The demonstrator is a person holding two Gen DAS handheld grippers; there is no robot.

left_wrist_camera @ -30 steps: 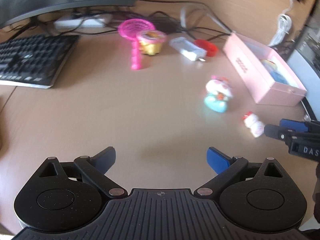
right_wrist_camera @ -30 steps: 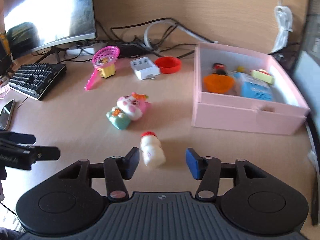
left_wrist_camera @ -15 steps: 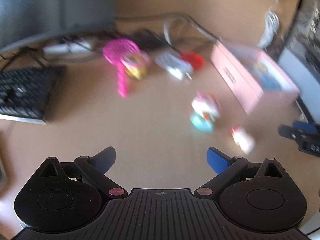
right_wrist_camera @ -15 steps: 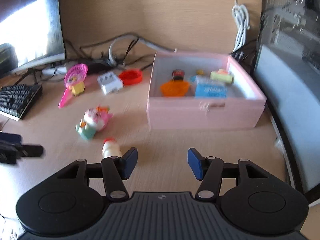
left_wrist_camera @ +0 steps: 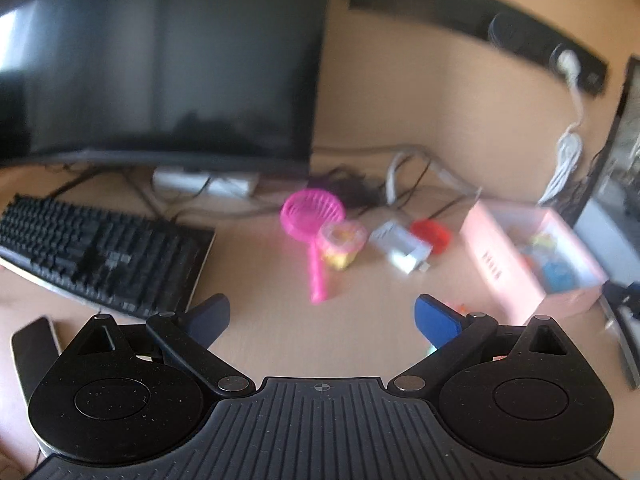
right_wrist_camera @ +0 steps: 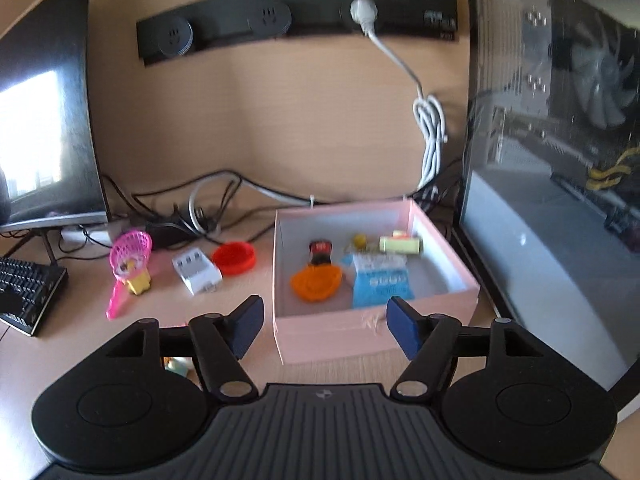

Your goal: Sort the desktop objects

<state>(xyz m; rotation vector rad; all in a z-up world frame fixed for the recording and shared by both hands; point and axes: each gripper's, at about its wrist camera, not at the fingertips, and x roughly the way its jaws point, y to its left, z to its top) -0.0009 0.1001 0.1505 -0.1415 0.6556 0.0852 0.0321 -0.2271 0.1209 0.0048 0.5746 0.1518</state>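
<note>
A pink box (right_wrist_camera: 448, 248) holds several small items, among them an orange one (right_wrist_camera: 316, 284) and a blue packet (right_wrist_camera: 378, 284); it also shows in the left wrist view (left_wrist_camera: 500, 268). A pink scoop (left_wrist_camera: 312, 216), a yellow toy (left_wrist_camera: 340, 244), a white charger (left_wrist_camera: 402, 246) and a red lid (left_wrist_camera: 430, 232) lie on the desk. My left gripper (left_wrist_camera: 322, 318) is open and empty above the desk. My right gripper (right_wrist_camera: 324, 326) is open and empty, in front of the box's near wall. A small toy (right_wrist_camera: 176, 364) peeks out under its left finger.
A monitor (left_wrist_camera: 160, 60) and black keyboard (left_wrist_camera: 92, 252) stand at the left, with a phone (left_wrist_camera: 32, 348) near the front edge. A computer case (right_wrist_camera: 560, 160) stands right of the box. Cables (right_wrist_camera: 208, 204) and a wall power strip (right_wrist_camera: 296, 12) are behind.
Both grippers have lifted and tilted up, so the wall and monitor fill more of the views. The two cat toys have slipped out of sight below the fingers. Both stay open.
</note>
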